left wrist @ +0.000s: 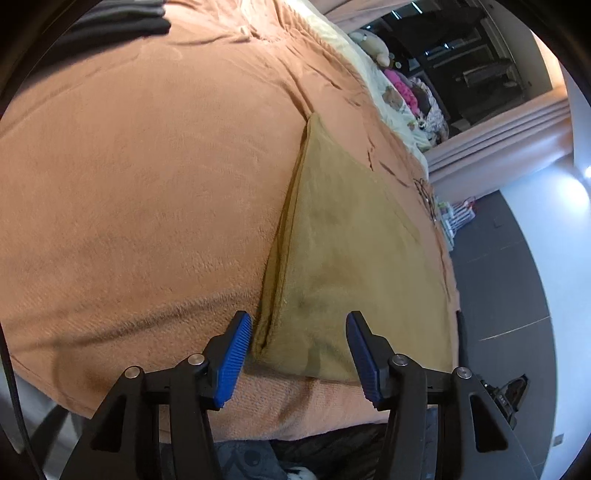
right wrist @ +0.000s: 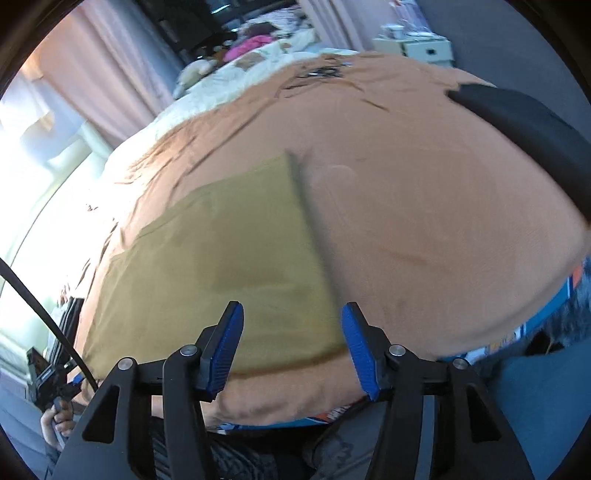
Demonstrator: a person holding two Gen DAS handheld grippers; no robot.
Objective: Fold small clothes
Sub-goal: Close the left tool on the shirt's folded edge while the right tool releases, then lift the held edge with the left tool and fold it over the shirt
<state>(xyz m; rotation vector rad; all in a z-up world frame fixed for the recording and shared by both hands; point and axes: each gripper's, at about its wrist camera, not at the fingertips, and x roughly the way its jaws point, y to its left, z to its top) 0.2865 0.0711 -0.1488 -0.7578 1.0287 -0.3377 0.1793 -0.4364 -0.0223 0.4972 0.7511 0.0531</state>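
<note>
Cloth (left wrist: 354, 266) — olive, folded flat — lies on the orange blanket (left wrist: 147, 184), its long axis running away from both tongs. Left tongs (left wrist: 298, 354) and right tongs (right wrist: 291, 347) gape over its near edge — gripping nothing, about equally near.

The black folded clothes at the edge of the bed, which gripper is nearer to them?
Right. The black clothes lie just ahead of the right gripper, right of the tan garment; the left gripper sees them far across the bed.

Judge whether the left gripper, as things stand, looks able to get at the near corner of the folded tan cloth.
Probably yes: the left gripper stands open right over the tan cloth, nothing between its blue pads and the corner.
</note>
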